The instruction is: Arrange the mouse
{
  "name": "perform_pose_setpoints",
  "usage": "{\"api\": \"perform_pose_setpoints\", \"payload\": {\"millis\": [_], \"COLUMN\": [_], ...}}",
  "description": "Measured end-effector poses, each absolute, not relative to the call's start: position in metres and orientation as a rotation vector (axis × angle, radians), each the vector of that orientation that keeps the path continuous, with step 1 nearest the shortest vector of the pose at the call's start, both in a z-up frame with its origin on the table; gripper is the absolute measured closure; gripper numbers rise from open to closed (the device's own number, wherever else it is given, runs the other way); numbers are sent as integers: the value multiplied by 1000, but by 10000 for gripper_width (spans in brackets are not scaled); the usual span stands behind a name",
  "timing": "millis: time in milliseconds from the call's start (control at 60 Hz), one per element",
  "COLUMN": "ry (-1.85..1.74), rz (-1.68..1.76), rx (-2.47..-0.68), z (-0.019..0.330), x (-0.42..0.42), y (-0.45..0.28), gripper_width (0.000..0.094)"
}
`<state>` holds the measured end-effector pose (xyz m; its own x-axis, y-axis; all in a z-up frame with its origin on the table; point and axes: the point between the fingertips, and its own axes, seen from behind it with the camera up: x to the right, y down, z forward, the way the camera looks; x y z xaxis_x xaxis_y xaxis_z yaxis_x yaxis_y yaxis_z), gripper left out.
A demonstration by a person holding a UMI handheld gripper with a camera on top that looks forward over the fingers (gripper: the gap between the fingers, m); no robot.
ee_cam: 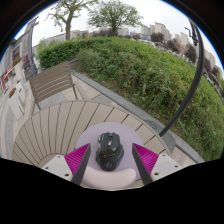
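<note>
The gripper (108, 160) stands apart around the black mouse (108, 152), whose near end is cut off below.

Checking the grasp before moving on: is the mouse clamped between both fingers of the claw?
No: the mouse rests on the round white pad between the fingers of the open claw, a gap on each side.

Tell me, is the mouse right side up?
Yes. The black mouse rests with its top facing up on the round mat, between the open jaws.

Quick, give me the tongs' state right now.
Tongs: open, with the mouse standing between the fingers on the mat, a gap at each side.
</note>
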<state>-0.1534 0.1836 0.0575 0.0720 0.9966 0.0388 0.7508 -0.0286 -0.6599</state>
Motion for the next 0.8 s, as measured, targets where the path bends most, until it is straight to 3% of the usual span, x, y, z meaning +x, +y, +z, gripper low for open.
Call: {"api": "perform_pose_setpoints", "payload": {"millis": [183,300,500,800], "ry": [-1795,-1834,-1868,-1854], "rz": [623,637,639,675], "rx": [-1795,-1797,-1772,-1781], "z": [147,184,206,210], "x": [-37,52,151,185], "y": [172,163,143,126], "gripper_width": [95,94,94,84]}}
